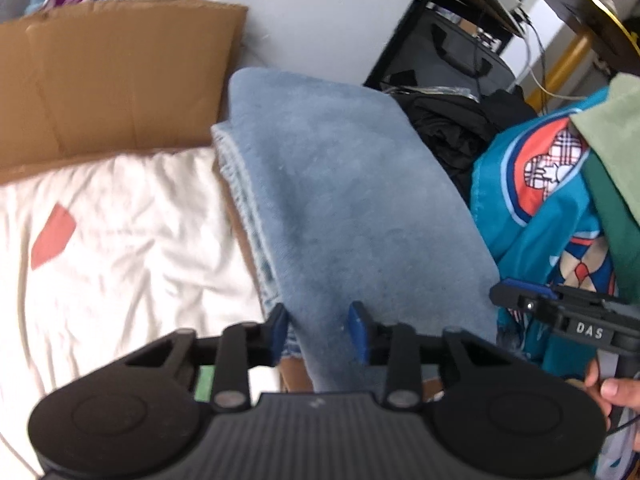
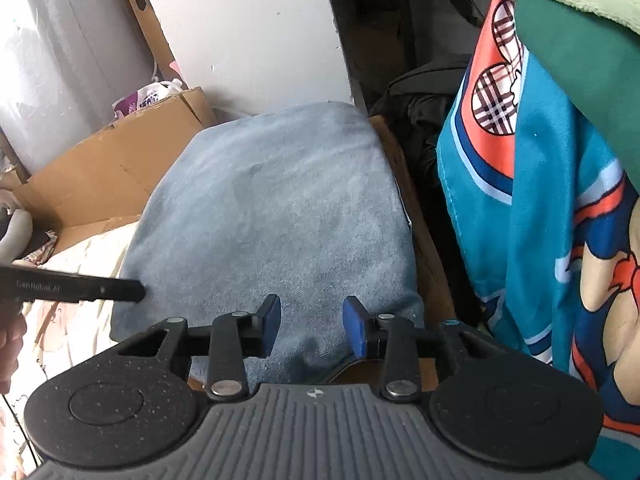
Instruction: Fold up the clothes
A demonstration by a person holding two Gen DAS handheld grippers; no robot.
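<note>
Blue towel (image 1: 344, 200) lies folded on cardboard (image 1: 112, 80), beside white cloth (image 1: 120, 248); long axis runs away from both grippers, near end under the fingers, far end toward the wall (image 1: 312, 12).

L gripper (image 1: 320, 332): fingers apart, not clenched; towel's near-left hem sits betw. the pads but they don't look to press on it, so judged released. In right wrist view the L gripper comes in from the left, tip at the towel's left edge.

R gripper (image 2: 310, 326): fingers apart over the towel's near-right end; fabric betw. them, no pinch seen; released.

Key relation: towel straight ahead of and below both sets of fingers; L nearer the stitched left hem, R nearer the right edge by the cardboard rim.

Edges/room: left side open over white cloth; right side tight w/ teal printed cloth (image 2: 540, 200) hanging just beside, green cloth (image 2: 580, 32) above it, dark heap (image 1: 460, 128) behind. Judgement: fold looks near done; any next shift has more room to the left; snag risk on teal cloth at right.
</note>
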